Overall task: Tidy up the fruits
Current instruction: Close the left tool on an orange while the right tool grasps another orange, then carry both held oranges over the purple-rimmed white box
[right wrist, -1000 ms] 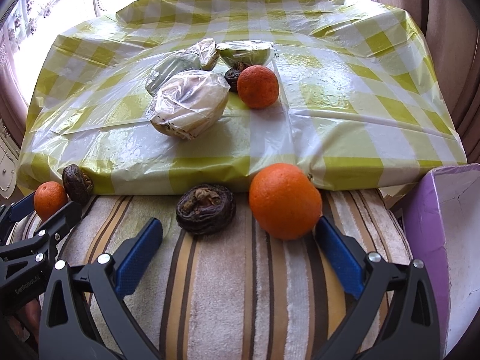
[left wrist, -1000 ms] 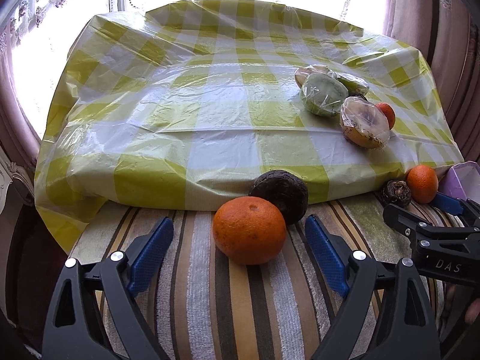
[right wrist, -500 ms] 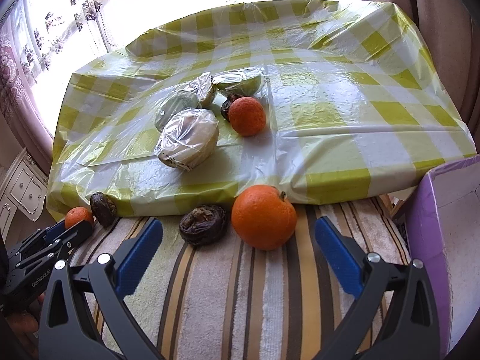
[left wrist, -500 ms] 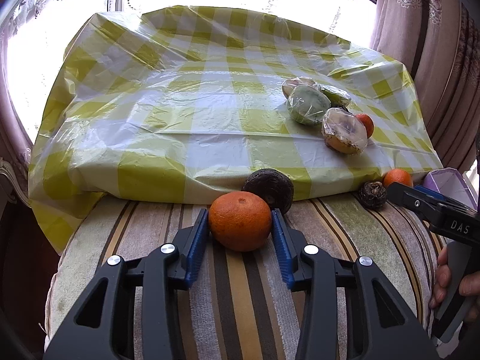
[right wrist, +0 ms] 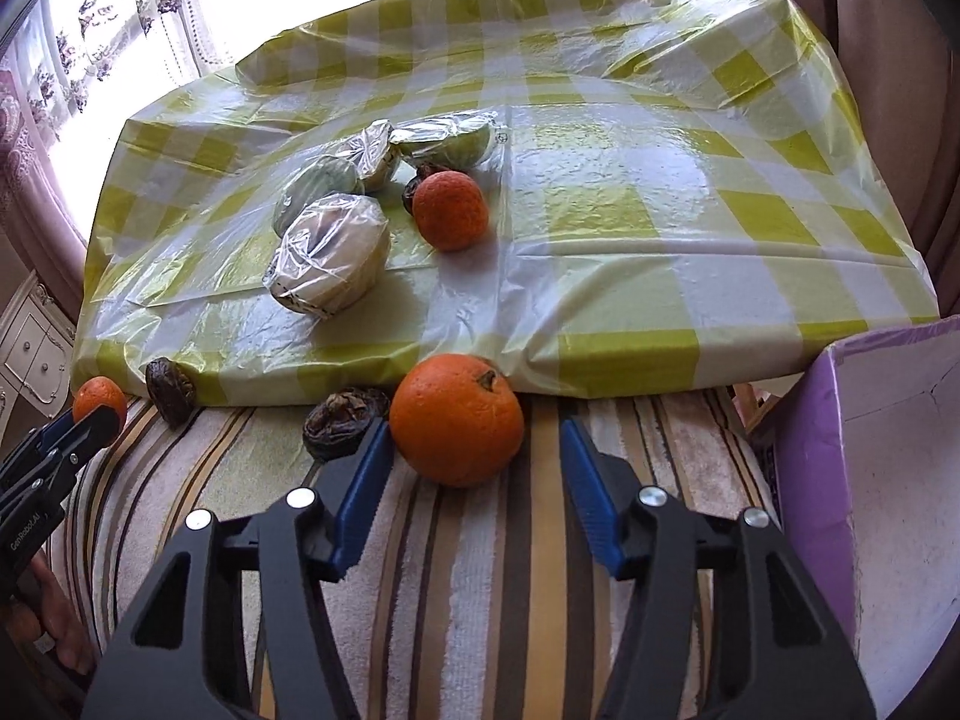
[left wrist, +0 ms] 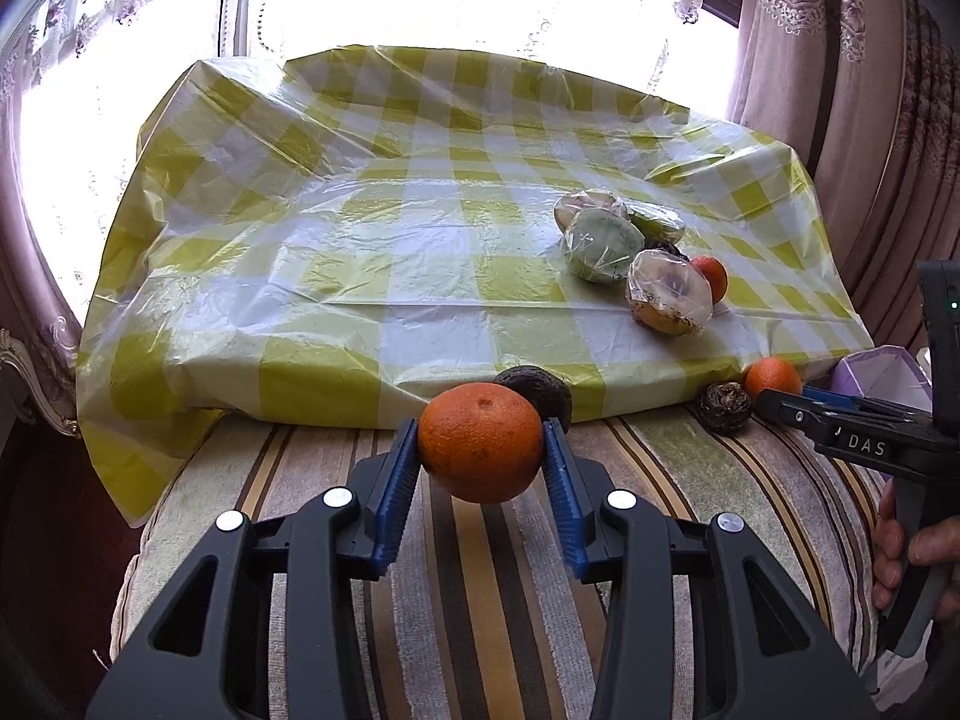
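1. Left tongs (left wrist: 481, 447): both blue pads press the sides of an orange (left wrist: 480, 441). Firm grip; the fruit sits raised above the striped cushion (left wrist: 480, 600).
2. Right tongs (right wrist: 474, 468): jaws have just been closing in. A second orange (right wrist: 457, 420) sits between them on the cushion. Left pad at or just beside its side, contact not clear; right pad clearly apart from it. No grip.
3. Dark wrinkled fruit (right wrist: 343, 423) lies touching the left pad of the right tongs, just beside the second orange.
4. Another dark fruit (left wrist: 537, 390) lies behind the held orange, at the edge of the yellow-checked plastic cloth (left wrist: 390, 252).
5. On the cloth: cluster of plastic-wrapped fruits (right wrist: 330, 261), a small orange (right wrist: 450, 210) next to them.
6. Purple box (right wrist: 870, 480) stands at the right of the right tongs, open side up.
7. A hand (left wrist: 912, 564) grips the right tool's handle, seen at the left-wrist view's edge.
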`<state>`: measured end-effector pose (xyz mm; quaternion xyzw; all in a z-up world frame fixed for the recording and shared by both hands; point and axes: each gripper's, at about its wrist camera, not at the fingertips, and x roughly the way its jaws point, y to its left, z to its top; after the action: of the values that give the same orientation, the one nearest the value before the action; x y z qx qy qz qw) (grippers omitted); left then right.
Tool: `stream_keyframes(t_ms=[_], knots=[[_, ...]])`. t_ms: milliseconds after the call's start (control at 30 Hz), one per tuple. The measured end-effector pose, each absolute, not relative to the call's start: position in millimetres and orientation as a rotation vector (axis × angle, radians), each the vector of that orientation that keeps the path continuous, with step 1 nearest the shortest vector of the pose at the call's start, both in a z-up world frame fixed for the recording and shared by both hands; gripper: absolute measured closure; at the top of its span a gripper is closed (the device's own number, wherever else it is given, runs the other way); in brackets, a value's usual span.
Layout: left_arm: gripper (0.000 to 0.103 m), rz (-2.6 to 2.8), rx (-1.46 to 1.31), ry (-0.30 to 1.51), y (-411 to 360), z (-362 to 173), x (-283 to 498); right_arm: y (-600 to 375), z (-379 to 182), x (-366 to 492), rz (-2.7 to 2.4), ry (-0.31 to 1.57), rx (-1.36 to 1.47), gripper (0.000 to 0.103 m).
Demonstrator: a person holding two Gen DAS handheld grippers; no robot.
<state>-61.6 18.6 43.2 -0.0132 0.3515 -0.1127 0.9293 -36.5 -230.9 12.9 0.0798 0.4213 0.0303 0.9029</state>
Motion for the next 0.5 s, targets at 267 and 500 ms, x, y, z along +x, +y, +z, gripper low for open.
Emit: stream_keyframes(t_ms=[267,500], knots=[[0.064,-0.248,-0.005,0.689,10.4,57.3,-64.2,-226.8,17.8,-42.2,0.075,0.848,0.147,0.061],[0.064,-0.312,0.026,0.665,-16.4,71.1,-65.5,-246.8,41.3,-58.5,-0.011,0.793,0.147,0.061]])
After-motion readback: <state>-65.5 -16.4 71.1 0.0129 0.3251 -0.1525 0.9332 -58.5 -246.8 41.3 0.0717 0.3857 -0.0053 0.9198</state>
